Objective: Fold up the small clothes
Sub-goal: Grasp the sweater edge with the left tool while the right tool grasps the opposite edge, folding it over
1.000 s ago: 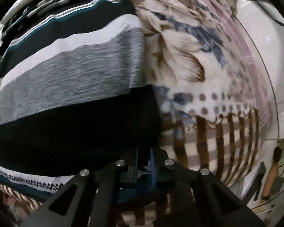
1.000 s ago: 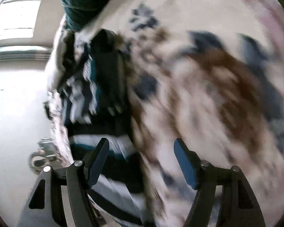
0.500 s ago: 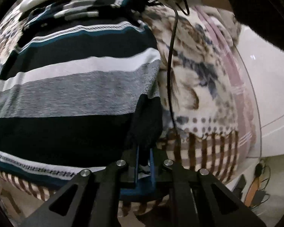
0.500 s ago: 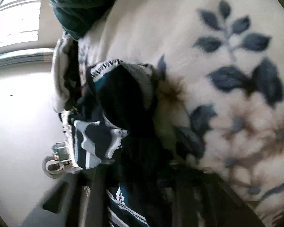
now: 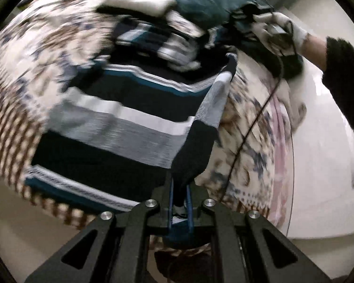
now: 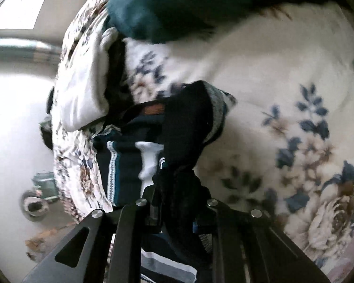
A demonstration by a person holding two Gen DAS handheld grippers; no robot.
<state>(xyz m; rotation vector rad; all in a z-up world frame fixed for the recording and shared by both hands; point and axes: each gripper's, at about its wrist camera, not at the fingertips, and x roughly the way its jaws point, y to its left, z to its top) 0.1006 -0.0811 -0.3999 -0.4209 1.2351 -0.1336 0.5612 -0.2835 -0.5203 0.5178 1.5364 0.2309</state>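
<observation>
Change since the earlier frames: the striped garment is lifted along its right edge, which now rises in a taut ridge off the blanket; half a second ago that edge lay lower. The right gripper, open and empty a second ago, has just been closing and now has dark cloth bunched between its jaws.

Left gripper: jaws nearly closed, pinching the near right corner of the garment, dark fabric standing up from between the blue pads.

Right gripper: clamped on a dark fold of the same garment; striped bands hang to its left.

Location: garment spread across the floral blanket, its left part still flat. A teal garment and a white cloth lie at the far end.

Edges and room: open blanket lies right of the lifted edge; pale floor beyond the blanket's border.

Hand: gloved right hand at upper right in the left wrist view, dark sleeve behind it, a thin cable trailing down.
</observation>
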